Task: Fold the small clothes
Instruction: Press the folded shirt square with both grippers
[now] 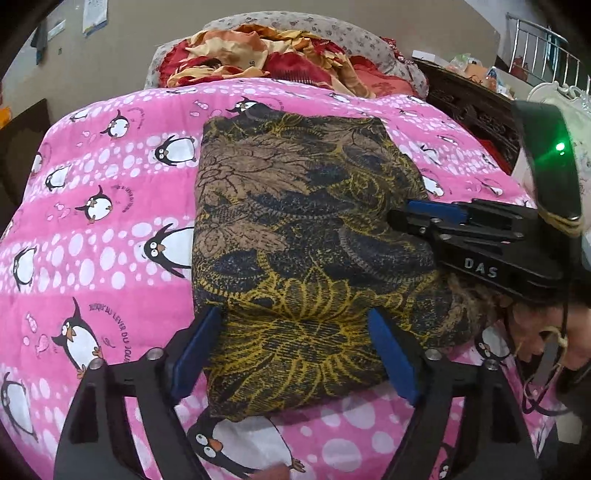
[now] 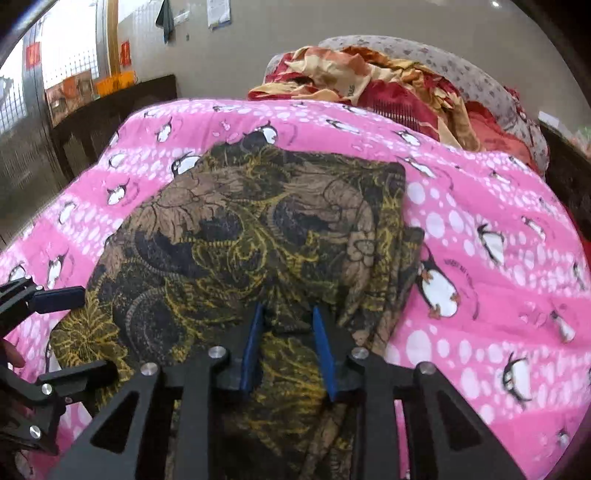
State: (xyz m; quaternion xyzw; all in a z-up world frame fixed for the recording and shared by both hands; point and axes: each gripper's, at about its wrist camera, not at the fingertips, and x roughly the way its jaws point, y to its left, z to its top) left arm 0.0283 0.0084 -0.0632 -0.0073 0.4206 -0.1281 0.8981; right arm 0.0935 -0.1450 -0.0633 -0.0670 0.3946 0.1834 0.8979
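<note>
Right gripper (image 2: 288, 314): blue pads (image 2: 252, 354) drawn close together, a raised pleat of the patterned garment (image 2: 236, 236) pinched between them at its near right portion, cloth puckered at the tips; black linkage and silver pivot bolts filling the lower edge of the right wrist view. Left gripper (image 1: 295, 317): jaws set wide apart, blue pads (image 1: 195, 354) standing either side of the garment's near left corner, cloth bulging up between them, whether the pads press on it not clear; black arms with silver bolts below. Same left gripper at the left margin of the right wrist view, one blue-tipped finger reaching the garment's edge. Right gripper body (image 1: 491, 243) in the left wrist view, black with white lettering, a green light on the dark housing above, lying over the garment's right side. Patterned garment: dark blue-black, brown and yellow floral print, folded into a rough rectangle, several layers stacked along its right edge, lying near the middle of the bed. Pink quilt (image 1: 110, 236): white dots and penguin figures, spread beneath the garment, covering the bed. Red and orange floral bedding (image 1: 258, 55): heaped at the far end of the bed, against a grey floral pillow (image 1: 343, 33). Dark carved wooden furniture (image 1: 469, 107): to the right of the bed, small items on top. Beige wall (image 2: 229, 66): behind, papers hung on it
</note>
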